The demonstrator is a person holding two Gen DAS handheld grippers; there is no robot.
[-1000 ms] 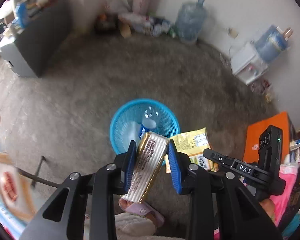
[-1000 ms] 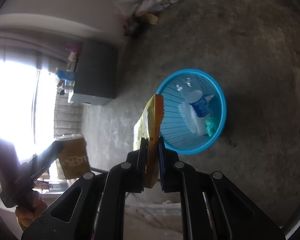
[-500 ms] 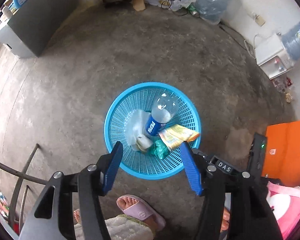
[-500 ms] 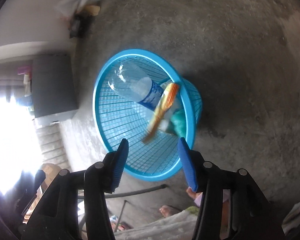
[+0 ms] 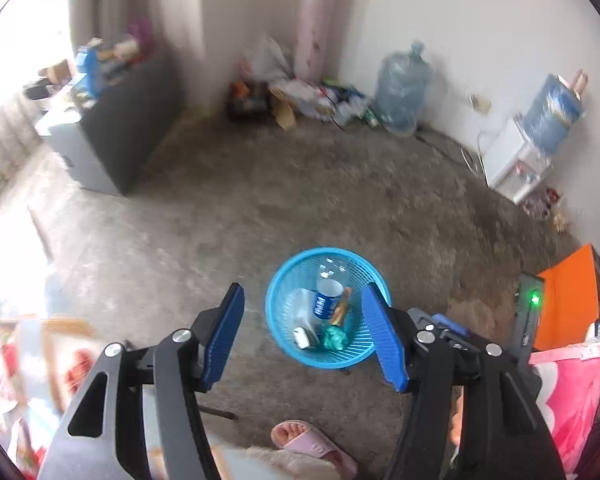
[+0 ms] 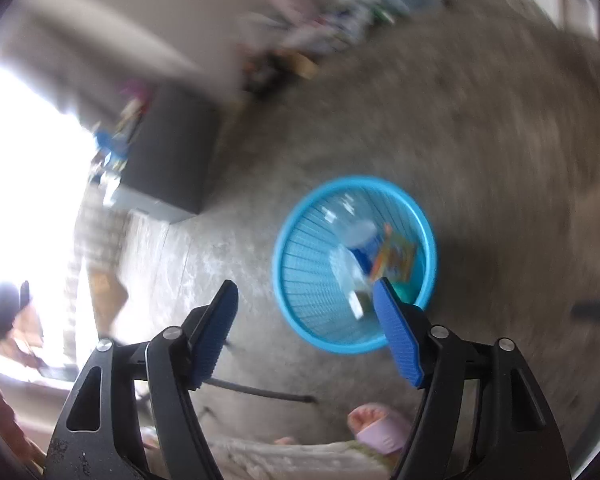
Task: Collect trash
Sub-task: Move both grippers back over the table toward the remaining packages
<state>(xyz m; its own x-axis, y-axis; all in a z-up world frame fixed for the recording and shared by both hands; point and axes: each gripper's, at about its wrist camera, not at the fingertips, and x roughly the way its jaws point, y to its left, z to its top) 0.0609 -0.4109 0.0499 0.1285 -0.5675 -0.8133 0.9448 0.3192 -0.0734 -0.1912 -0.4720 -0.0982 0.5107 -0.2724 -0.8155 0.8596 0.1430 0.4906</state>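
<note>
Can and wrapper, formerly gripped, now in basket [image 5: 278, 322]; both fingers sets just spread, empty (drop done). Next: seek litter, twelve o'clock.

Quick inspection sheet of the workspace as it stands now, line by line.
Surface: bare grey concrete floor.
Job's things: blue basket holds a plastic bottle, yellow wrapper, green wad, a can.
Clutter: litter pile by the far wall.
Grippers: left tongs and right tongs open, nothing between them; both just opened.
Cables: cord beside the water dispenser.
Surroundings: dark cabinet, water jug, orange box, slippered foot.
</note>
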